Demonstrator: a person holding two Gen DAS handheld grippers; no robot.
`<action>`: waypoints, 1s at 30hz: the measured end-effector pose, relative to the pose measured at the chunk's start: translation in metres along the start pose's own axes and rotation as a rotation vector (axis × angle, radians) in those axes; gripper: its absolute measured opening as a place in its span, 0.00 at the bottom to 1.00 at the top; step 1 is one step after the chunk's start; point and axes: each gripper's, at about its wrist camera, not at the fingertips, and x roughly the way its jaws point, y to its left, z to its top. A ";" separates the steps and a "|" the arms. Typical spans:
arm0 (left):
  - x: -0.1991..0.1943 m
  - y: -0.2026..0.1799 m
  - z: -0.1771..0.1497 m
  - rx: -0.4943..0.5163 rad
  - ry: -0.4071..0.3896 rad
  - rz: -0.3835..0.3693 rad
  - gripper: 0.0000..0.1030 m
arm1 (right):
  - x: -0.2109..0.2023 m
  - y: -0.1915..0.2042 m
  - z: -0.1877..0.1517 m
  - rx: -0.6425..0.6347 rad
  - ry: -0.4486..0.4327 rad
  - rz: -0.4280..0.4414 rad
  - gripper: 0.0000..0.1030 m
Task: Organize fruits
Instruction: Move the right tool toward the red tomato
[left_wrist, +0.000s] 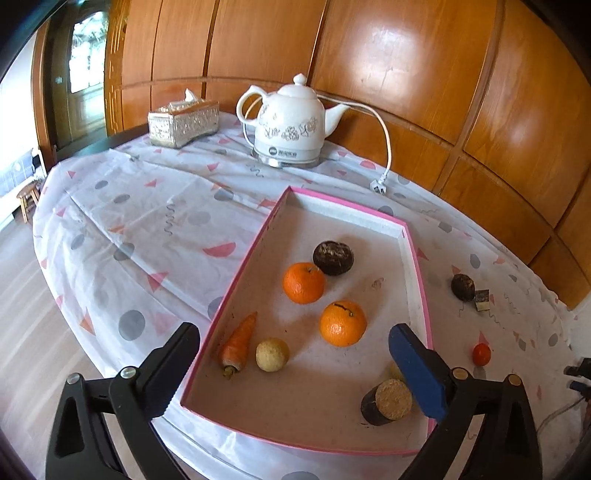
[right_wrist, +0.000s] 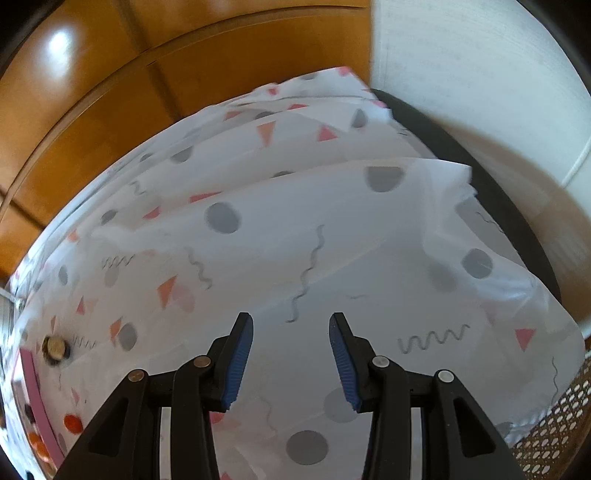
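Left wrist view: pink tray (left_wrist: 236, 291) holds two oranges (left_wrist: 304, 283), carrot (left_wrist: 239, 341)

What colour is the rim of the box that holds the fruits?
The rim of the box is pink; its inside is white. The left wrist view shows it best.

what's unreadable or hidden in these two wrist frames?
- Left wrist view: a pale round item in the pink-rimmed tray is mostly hidden behind the left gripper's blue pad.
- Left wrist view: the small dark block beside the dark fruit is too small to identify.
- Right wrist view: the tray's contents are cut off at the left edge and blurred; the right gripper has nothing between its pads.
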 end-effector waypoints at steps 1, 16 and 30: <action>-0.001 -0.001 0.000 0.006 -0.007 0.005 1.00 | 0.001 0.007 -0.002 -0.036 0.006 0.008 0.42; -0.023 -0.008 0.001 0.077 -0.208 0.025 1.00 | 0.001 0.094 -0.045 -0.460 0.046 0.133 0.42; -0.012 -0.002 -0.001 0.035 -0.089 0.021 1.00 | -0.021 0.194 -0.106 -0.696 0.039 0.365 0.62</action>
